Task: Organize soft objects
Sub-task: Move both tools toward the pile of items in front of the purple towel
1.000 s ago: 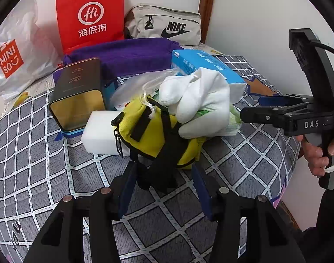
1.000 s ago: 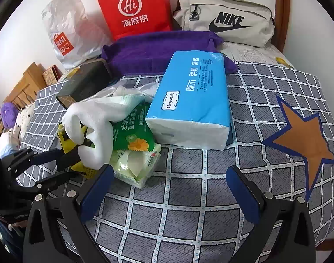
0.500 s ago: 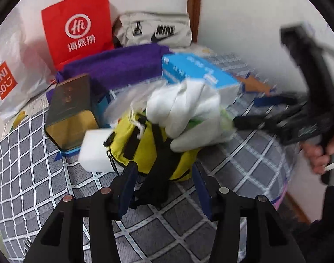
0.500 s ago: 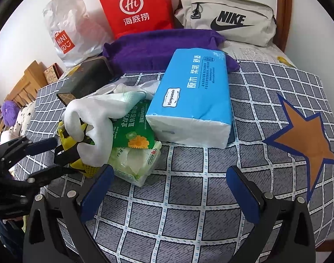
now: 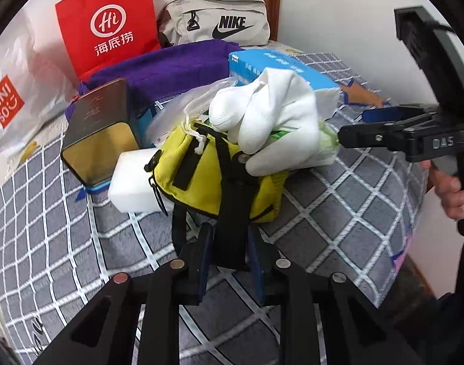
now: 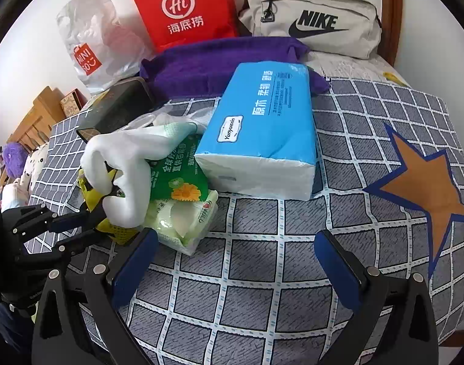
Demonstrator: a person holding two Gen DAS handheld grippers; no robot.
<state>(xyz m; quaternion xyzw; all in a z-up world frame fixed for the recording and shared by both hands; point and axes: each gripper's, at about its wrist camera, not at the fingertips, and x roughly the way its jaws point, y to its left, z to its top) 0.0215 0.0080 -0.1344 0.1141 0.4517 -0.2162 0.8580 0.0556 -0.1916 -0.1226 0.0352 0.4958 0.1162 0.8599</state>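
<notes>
A: Start with the big things. What lies beyond the left gripper?

B: Farthest ahead, the purple towel, soft and floppy, best gathered by a fold. To its right, ahead of the claw, the blue tissue pack: light, squashy, likely slick in its film, so I'd take it across the narrow side.

A: And the yellow pouch?

B: Directly ahead of the left claw, touching its tips. Its black strap runs down between the blue pads, and the jaws are closing on it. The pads look to be pressing on the strap. A strap is a fair handle, though I judge the pouch will swing and sag.

A: The white glove?

B: Draped on the pouch's far side, limp and light; it may slide off when the pouch lifts.

A: The right gripper?

B: Jaws wide apart, nothing between them, hanging over bare blanket; the green wipes pack sits just ahead-left of it.
</notes>
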